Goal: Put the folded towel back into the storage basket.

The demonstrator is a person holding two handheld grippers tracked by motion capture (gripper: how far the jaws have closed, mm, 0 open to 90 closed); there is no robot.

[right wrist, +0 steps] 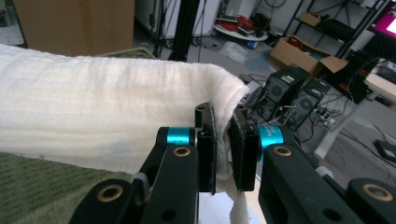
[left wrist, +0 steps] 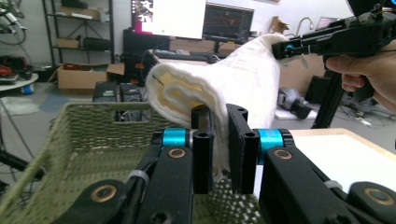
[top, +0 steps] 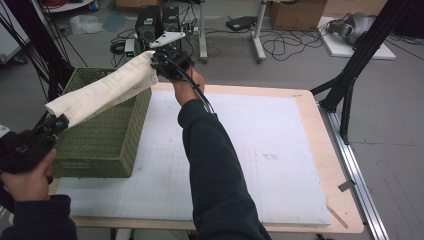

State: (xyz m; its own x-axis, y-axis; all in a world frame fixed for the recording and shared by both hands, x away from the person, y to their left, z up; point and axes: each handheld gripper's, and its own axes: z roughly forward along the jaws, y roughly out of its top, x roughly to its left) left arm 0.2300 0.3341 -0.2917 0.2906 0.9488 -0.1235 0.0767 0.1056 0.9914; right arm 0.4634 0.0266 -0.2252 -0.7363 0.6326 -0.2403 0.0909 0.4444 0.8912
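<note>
A folded cream towel point(top: 102, 90) hangs stretched in the air above a green woven basket point(top: 107, 145) at the table's left. My left gripper point(top: 56, 122) is shut on the towel's near end, low at the left edge. My right gripper point(top: 156, 61) is shut on the far end, raised over the basket's back right corner. In the left gripper view the towel point(left wrist: 233, 79) runs from my jaws point(left wrist: 219, 154) up to the other gripper. In the right gripper view the cloth point(right wrist: 93, 116) stretches left from my jaws point(right wrist: 223, 149), with the basket point(right wrist: 46, 191) below.
The basket stands on a white gridded mat point(top: 250, 150) over a wooden table point(top: 345, 200). Black tripod legs point(top: 350, 75) stand off the right edge. Computer towers point(top: 155, 22) and cables lie on the floor behind.
</note>
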